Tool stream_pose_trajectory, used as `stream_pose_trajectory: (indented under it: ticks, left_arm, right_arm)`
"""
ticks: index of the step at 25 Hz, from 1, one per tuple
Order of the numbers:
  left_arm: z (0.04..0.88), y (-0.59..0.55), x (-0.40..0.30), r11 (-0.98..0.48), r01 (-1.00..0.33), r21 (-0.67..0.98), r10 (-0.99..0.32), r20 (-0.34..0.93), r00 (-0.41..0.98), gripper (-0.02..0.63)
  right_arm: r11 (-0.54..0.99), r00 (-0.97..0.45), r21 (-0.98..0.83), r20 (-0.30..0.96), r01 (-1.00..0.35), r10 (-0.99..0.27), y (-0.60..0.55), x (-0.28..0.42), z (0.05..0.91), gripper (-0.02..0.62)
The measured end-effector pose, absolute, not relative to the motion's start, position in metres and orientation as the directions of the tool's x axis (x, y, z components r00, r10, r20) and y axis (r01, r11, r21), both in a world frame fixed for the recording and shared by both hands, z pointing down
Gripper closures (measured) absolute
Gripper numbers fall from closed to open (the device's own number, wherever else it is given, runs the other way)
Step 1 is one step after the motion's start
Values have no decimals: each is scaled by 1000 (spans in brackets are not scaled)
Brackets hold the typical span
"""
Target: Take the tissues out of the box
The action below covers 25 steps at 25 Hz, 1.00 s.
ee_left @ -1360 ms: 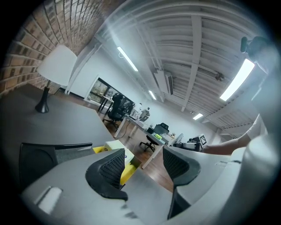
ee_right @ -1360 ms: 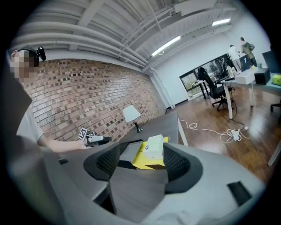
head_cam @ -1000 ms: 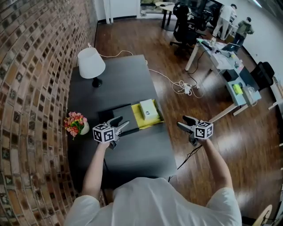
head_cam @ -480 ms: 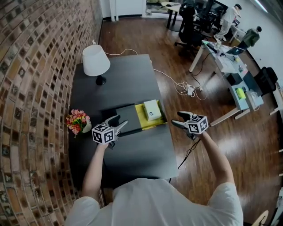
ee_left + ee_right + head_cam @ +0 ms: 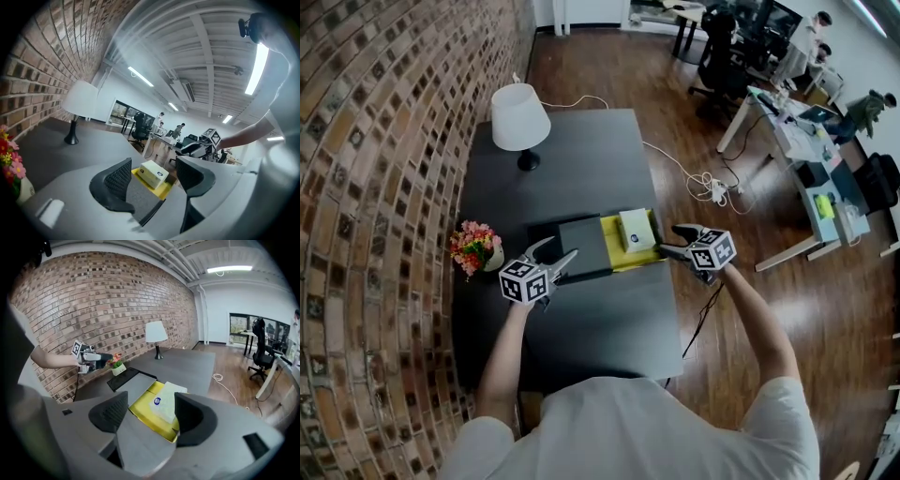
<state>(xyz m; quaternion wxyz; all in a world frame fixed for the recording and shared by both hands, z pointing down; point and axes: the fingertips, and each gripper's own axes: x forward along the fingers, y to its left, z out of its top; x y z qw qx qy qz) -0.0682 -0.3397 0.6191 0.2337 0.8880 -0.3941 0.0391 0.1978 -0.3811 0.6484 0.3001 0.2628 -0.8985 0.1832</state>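
Note:
A white tissue pack (image 5: 637, 230) with a blue mark lies in a shallow yellow box (image 5: 616, 255) on the dark table (image 5: 581, 178); it also shows in both gripper views (image 5: 153, 173) (image 5: 166, 406). My right gripper (image 5: 668, 238) hangs just right of the yellow box (image 5: 143, 411), pointing at it. Its jaws (image 5: 151, 397) stand a little apart with nothing between them. My left gripper (image 5: 558, 248) hovers at the front left of a grey panel (image 5: 581, 246). Its jaws (image 5: 153, 161) are opening and hold nothing.
A white lamp (image 5: 520, 117) stands at the table's far end and a small pot of flowers (image 5: 473, 248) near the brick wall. The grey panel rests on a black tray (image 5: 119, 378). A white cable (image 5: 708, 183) lies on the wood floor; desks, chairs and people are far right.
My right gripper has moved left, much closer to the yellow box. My left gripper stays by the grey panel, its jaws a little wider.

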Motion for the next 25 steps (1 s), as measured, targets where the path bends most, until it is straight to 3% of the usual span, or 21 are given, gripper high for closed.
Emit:
stream_pose_trajectory:
  ticks: [14, 16, 20, 22, 25]
  left_arm:
    - [622, -321, -83, -554, -777, 299, -724, 289, 627, 291]
    - [623, -319, -83, -551, -784, 284, -728, 296, 619, 291]
    - [621, -314, -82, -540, -801, 260, -747, 291, 598, 284]
    - [617, -312, -80, -537, -805, 254, -758, 273, 592, 276]
    - [611, -312, -78, -530, -816, 231, -780, 246, 576, 273]
  right_arm:
    - [789, -582, -130, 747, -601, -321, -421, 165, 699, 267]
    - [770, -578, -156, 754, -618, -312, -425, 162, 708, 189]
    - [725, -551, -157, 759, -670, -346, -437, 156, 713, 189]
    - [674, -525, -148, 753, -723, -398, -449, 156, 717, 60]
    - [595, -501, -180, 750, -783, -431, -464, 155, 733, 48]
